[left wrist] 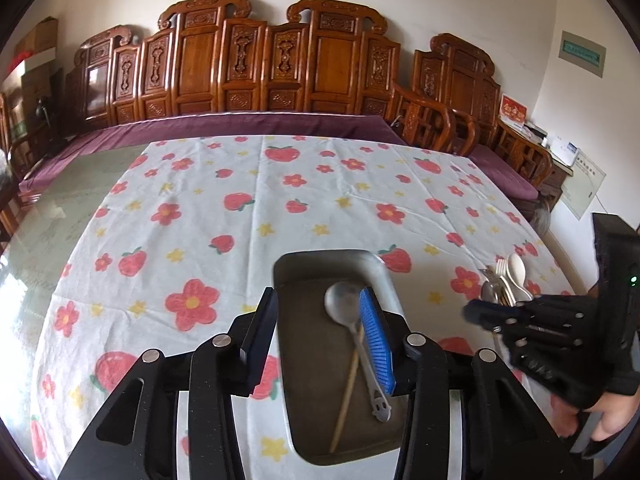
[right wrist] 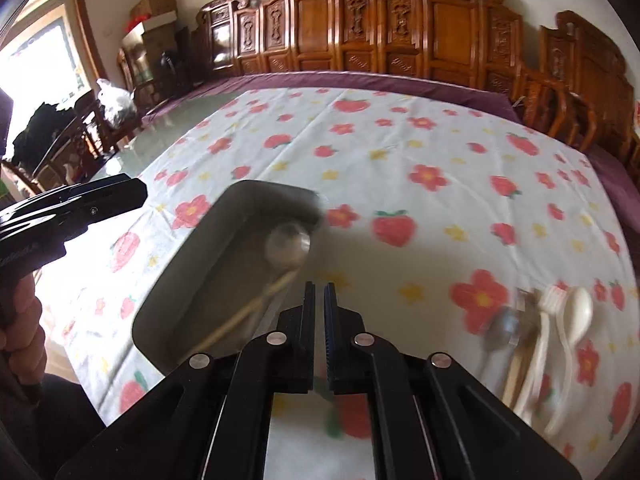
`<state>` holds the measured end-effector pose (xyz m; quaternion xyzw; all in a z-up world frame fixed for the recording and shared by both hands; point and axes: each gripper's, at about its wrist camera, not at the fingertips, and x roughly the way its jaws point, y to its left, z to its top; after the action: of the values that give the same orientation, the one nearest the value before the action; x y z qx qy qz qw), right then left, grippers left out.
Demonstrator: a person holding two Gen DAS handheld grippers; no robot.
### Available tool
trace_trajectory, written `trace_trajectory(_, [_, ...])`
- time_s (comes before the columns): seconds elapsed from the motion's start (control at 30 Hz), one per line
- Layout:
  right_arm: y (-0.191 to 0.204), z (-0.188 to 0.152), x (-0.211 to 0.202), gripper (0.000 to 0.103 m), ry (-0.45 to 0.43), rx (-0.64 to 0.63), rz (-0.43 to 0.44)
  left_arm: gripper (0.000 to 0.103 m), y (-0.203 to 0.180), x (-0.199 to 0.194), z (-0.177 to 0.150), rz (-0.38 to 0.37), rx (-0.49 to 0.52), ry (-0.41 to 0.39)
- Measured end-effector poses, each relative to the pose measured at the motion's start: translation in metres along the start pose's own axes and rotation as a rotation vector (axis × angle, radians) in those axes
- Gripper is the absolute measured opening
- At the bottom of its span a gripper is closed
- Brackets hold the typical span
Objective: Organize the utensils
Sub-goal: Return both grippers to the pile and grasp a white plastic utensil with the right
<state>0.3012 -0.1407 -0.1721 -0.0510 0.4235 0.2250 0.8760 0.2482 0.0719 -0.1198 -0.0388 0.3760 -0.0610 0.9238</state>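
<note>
Steel tray [left wrist: 288,276] sits on the strawberry-print tablecloth [left wrist: 192,208] with a metal spoon [left wrist: 344,300] and a chopstick [left wrist: 348,392] lying crossed inside. Left gripper [left wrist: 320,332] hangs over it, jaws spread and empty — right gripper [right wrist: 319,300] has its jaws nearly together, pinching nothing. Remaining utensils [right wrist: 536,332] lie heaped right of the tray.

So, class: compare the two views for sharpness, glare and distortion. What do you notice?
Left wrist view: sharp; the metal spoon in the grey rectangular tray is crisp. Right wrist view: motion-smeared, the utensil pile blurred, window blown out. Both bend the carved wooden bench.
</note>
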Motion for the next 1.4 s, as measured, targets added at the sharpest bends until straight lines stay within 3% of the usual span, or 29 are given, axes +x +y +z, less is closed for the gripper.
trace_trajectory(0.27, [-0.076, -0.045, -0.041, 0.015, -0.018, 0.047, -0.154, 0.056, -0.05, 0.008, -0.002, -0.047, 0.061, 0.017])
trace_trajectory(0.37, [-0.095, -0.061, -0.048, 0.026, -0.018, 0.074, -0.175, 0.06, -0.074, 0.015, -0.005, -0.071, 0.083, 0.03])
trace_trajectory(0.57, [-0.119, -0.081, -0.042, 0.026, -0.002, 0.1, -0.2, 0.063, -0.111, 0.035, -0.017, -0.096, 0.106, 0.054])
trace_trajectory(0.87, [-0.15, -0.095, -0.016, 0.026, 0.046, 0.145, -0.191, 0.07, -0.15, 0.053, -0.035, -0.07, 0.185, -0.002])
trace_trajectory(1.2, [-0.166, -0.083, 0.017, 0.026, 0.117, 0.184, -0.159, 0.072, -0.17, 0.079, -0.049, -0.161, 0.176, 0.09])
trace_trajectory(1.33, [-0.171, -0.082, 0.02, 0.02, 0.125, 0.23, -0.115, 0.072, -0.179, 0.087, -0.054, -0.173, 0.208, 0.135])
trace_trajectory(1.4, [-0.169, -0.082, 0.02, 0.011, 0.129, 0.223, -0.109, 0.072, -0.182, 0.093, -0.057, -0.173, 0.223, 0.152])
